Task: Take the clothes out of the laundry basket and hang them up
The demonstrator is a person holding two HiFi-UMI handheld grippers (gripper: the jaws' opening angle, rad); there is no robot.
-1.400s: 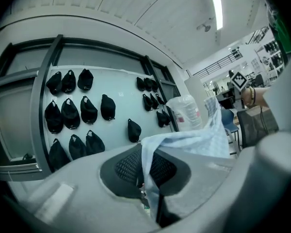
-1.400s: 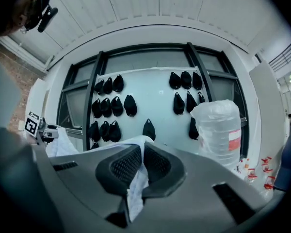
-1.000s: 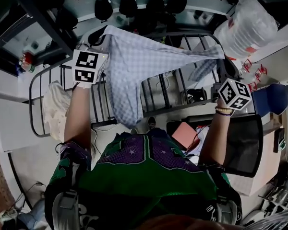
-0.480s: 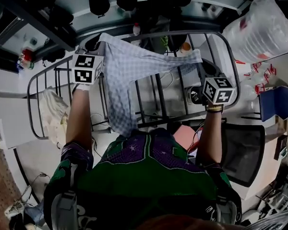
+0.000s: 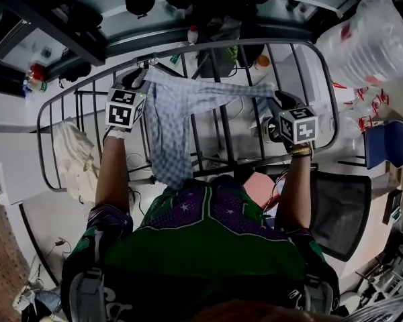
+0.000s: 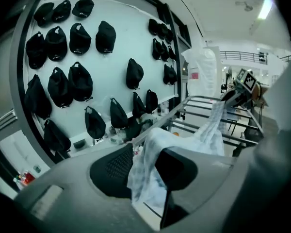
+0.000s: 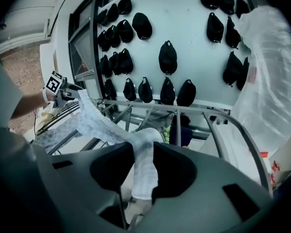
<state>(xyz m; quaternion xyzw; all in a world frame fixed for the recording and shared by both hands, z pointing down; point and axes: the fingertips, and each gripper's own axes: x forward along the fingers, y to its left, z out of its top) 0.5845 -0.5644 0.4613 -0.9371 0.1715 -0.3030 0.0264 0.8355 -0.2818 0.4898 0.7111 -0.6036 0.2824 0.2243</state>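
Head view: a person stands at a metal drying rack [image 5: 320,66] and holds 1 tool in each hand. A pale checked garment [image 5: 171,136] is spread along the rack's far edge, from the left tool [image 5: 144,78] to the right tool [image 5: 275,104]. Its widest part hangs down between the rails toward the near edge. A cream cloth [image 5: 74,154] is draped over the rack's left edge. I cannot pick out a laundry basket.

Left gripper view: the left tool's [image 6: 144,171] jaws have just been opening and stand spread. A fold of the garment hangs loosely between them, not pinched, and the rest trails over a rail toward the right tool. Black caps [image 6: 68,81] hang on the wall beyond.

Right gripper view: the right tool's [image 7: 143,171] jaws have also just been opening. A narrow strip of the garment dangles between them and the pads do not appear to press on it. A large clear plastic bag [image 7: 269,81] stands past the rack's right edge.

Judgement: this is the release at the end of hanging 1 piece. The next move calls for drawing both tools back off the cloth without dragging it off the rails. After that comes fetching another item from the basket.
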